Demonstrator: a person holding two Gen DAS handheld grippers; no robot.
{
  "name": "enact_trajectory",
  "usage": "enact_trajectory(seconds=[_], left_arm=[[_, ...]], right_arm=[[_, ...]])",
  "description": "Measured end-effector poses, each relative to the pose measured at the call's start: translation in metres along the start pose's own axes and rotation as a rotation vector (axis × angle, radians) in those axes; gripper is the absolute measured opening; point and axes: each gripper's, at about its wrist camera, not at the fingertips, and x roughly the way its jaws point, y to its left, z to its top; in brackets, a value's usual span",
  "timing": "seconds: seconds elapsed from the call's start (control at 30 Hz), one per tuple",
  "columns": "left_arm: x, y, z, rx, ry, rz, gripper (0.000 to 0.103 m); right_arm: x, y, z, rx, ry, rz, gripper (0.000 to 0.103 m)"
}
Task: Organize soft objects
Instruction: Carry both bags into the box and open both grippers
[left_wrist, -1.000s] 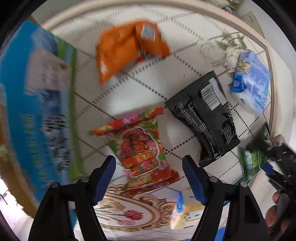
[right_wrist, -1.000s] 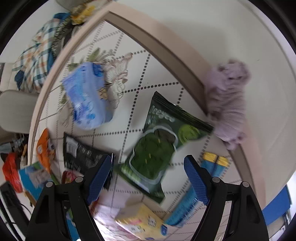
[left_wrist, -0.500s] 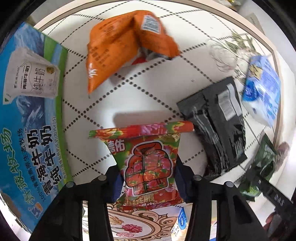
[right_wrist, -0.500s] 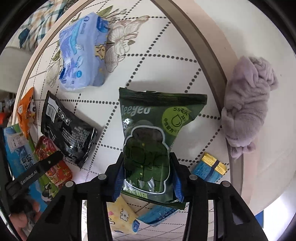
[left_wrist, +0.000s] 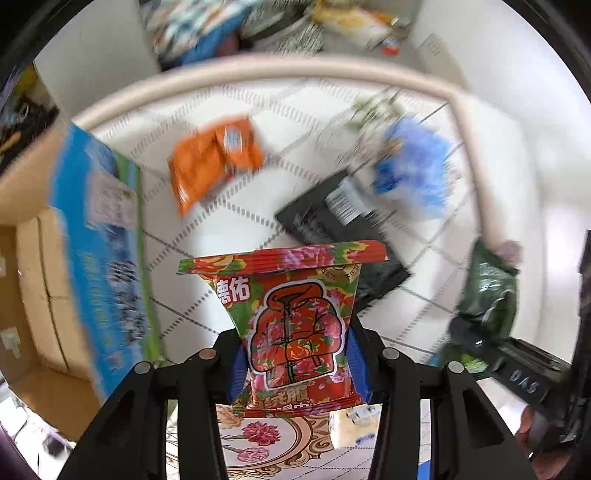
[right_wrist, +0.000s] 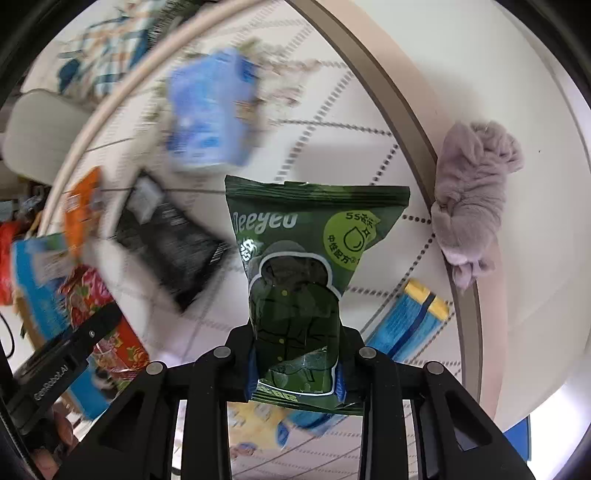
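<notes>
Left wrist view: the left gripper (left_wrist: 297, 363) is clamped on the red floral packet (left_wrist: 291, 321), its blue pads pressing the packet's lower half from both sides. The packet stands upright ahead of the camera, its crimped top seal at twelve o'clock, apparently lifted clear of the bench (left_wrist: 229, 236). It looks light and pillowy, a soft pack in thin glossy film, so I judge it will crumple and not crack, but could slide out if squeezed on the smooth face alone. The body near the bottom seam, where it is held, seems the sound place. On the bench lie an orange packet (left_wrist: 214, 158) at eleven o'clock, a black packet (left_wrist: 332, 221) at one and a blurred blue pack (left_wrist: 413, 173) at two.

Right wrist view: the right gripper (right_wrist: 295, 363) is closed on the green packet (right_wrist: 303, 266), gripped low with its sealed top at twelve o'clock. It bulges and creases under the pads, so it reads as soft, light and slippery. A grey plush toy (right_wrist: 472, 195) lies at two o'clock on the bench rim, and a blue-and-yellow pack (right_wrist: 410, 321) at four.
</notes>
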Motion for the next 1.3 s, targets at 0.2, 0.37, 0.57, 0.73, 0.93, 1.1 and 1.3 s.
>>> enact_trajectory(seconds=[0.2,0.37,0.57,0.73,0.93,1.1,1.3], left_arm=[[-0.079,0.043,0.008,-0.03,-0.105,-0.071,0.042],[-0.123,0.123,0.004,-0.093,-0.144,-0.112,0.042],[-0.135,0.224,-0.002,-0.151,-0.146,-0.027,0.042],[-0.114,0.287,0.01,-0.162,-0.096,-0.002,0.042],[-0.074,0.33,0.036,-0.155,-0.016,-0.042,0.042],[-0.037,0.349,0.052,-0.147,0.054,-0.072,0.042],[-0.012,0.349,0.057,-0.122,0.088,-0.094,0.042]], right_arm=[[-0.06,0.076,-0.033,-0.136,-0.064,0.078,0.032],[-0.104,0.156,-0.07,-0.282,-0.116,0.16,0.032],[-0.102,0.263,-0.103,-0.4,-0.111,0.197,0.032],[-0.053,0.345,-0.101,-0.455,-0.076,0.157,0.032],[0.015,0.399,-0.085,-0.451,-0.04,0.104,0.032],[0.061,0.409,-0.069,-0.441,-0.009,0.06,0.032],[0.093,0.418,-0.059,-0.444,-0.013,0.033,0.032]])
